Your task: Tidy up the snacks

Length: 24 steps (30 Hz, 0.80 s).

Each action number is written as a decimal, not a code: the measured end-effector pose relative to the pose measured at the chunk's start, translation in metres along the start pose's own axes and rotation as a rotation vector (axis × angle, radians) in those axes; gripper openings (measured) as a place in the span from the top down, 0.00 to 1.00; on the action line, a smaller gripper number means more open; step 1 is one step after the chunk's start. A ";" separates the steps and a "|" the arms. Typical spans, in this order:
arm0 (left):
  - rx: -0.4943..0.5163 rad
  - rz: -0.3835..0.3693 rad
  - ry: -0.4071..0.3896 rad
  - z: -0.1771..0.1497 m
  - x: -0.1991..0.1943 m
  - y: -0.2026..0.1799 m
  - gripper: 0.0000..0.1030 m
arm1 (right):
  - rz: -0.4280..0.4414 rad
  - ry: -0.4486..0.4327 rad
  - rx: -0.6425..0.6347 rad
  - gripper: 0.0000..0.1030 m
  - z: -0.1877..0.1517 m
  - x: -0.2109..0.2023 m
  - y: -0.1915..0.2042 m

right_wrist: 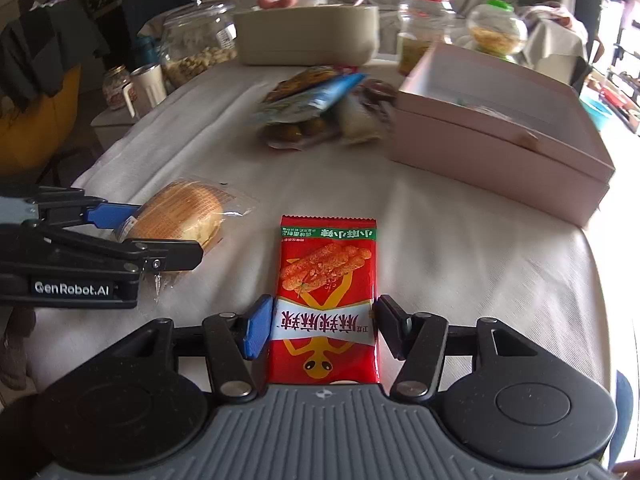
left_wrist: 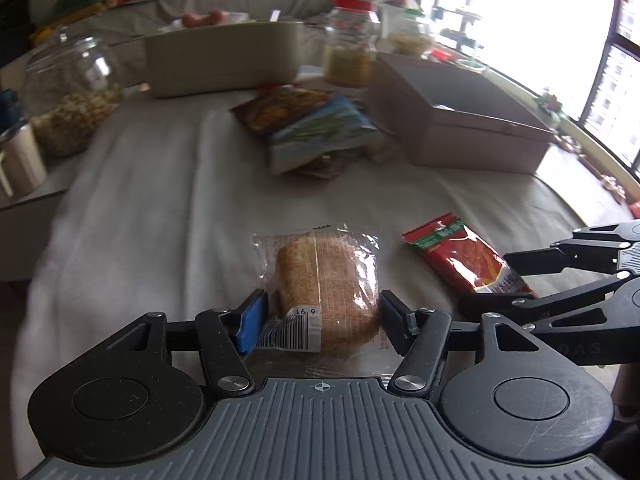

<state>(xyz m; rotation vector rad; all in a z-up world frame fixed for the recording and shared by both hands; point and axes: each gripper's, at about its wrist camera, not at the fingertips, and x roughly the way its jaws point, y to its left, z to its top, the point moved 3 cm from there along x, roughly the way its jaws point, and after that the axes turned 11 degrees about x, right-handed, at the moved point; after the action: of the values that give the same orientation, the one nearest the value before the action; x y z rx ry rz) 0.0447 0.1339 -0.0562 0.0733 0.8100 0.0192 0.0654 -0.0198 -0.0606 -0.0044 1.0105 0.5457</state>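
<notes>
Right wrist: right gripper (right_wrist: 322,330) down-tilted, clasping red snack packet (right_wrist: 326,300)

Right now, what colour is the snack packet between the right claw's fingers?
Red, with a green top band; the flat foil snack packet shows best in the right wrist view.

Daylight floods in from a window (left_wrist: 560,20) at upper right, blown out to white glare. The left side sits dim. Both fisheye views bend straight lines at the edges (strongly in the corners). Far snacks (right_wrist: 312,104) smear with motion blur; near packets stay sharp.
</notes>
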 end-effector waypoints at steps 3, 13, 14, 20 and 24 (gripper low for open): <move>-0.022 0.024 0.004 -0.008 -0.007 0.013 0.35 | 0.032 0.024 -0.031 0.45 0.003 0.006 0.019; -0.055 0.014 -0.019 -0.016 -0.010 0.023 0.35 | 0.025 0.022 -0.095 0.43 0.001 0.012 0.038; -0.055 0.014 -0.020 -0.016 -0.009 0.023 0.35 | 0.025 0.020 -0.095 0.43 0.001 0.012 0.038; -0.049 0.017 -0.024 -0.016 -0.009 0.020 0.35 | 0.025 0.003 -0.096 0.44 -0.001 0.011 0.037; -0.039 0.013 -0.018 -0.015 -0.010 0.017 0.35 | 0.019 -0.008 -0.085 0.52 -0.002 0.008 0.035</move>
<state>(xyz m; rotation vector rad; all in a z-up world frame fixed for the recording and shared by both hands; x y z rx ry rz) 0.0272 0.1514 -0.0577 0.0418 0.7910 0.0465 0.0520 0.0131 -0.0596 -0.0685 0.9800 0.6051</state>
